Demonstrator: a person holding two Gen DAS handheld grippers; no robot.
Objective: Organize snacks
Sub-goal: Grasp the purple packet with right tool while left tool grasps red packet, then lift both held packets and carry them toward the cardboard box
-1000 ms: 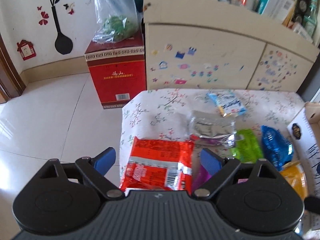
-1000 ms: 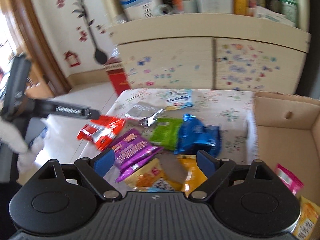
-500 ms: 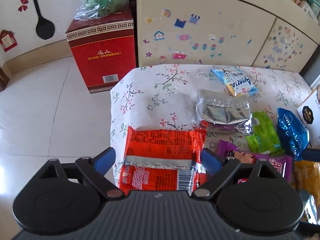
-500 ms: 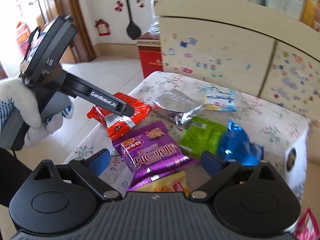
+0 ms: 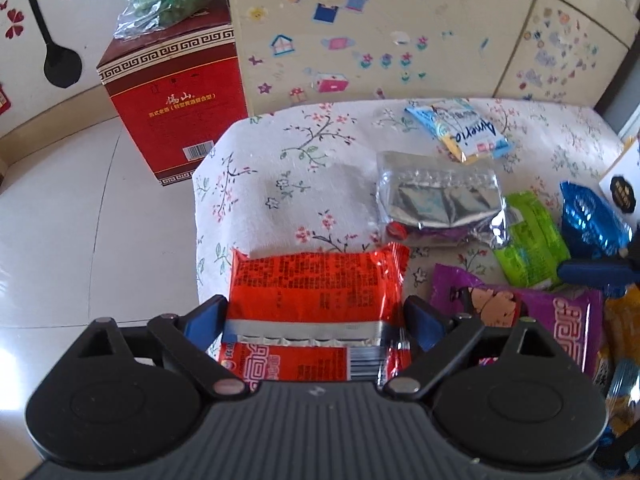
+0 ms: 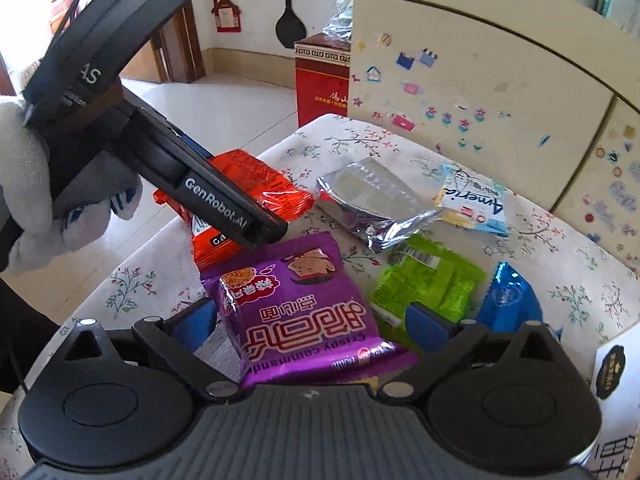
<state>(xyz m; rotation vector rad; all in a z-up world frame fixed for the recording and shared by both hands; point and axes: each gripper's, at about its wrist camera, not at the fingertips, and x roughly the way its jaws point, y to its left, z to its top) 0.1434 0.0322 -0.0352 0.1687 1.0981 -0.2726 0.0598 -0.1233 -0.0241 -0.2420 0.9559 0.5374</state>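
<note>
We were in the reaching step, both grippers released: the left gripper (image 5: 316,316) straddled the red packet (image 5: 318,284) at six o'clock, while the right gripper (image 6: 314,320), jaws just widened, framed the purple packet (image 6: 304,312), each needing a squeeze next.

Each camera sits just behind its own two fingers and looks forward and steeply down along them at close range. The left wrist view faces the sticker-covered cabinet (image 5: 380,36) straight on, with a red packet (image 5: 316,292) lying between its fingers. The right wrist view looks from further right, angled toward the table's left end, a purple packet (image 6: 304,312) between its fingers. Both views share the floral tablecloth (image 5: 304,176), the silver packet (image 6: 372,200) and the green packet (image 5: 528,240) beyond the fingertips; the right view also takes in the left gripper (image 6: 256,228).
</note>
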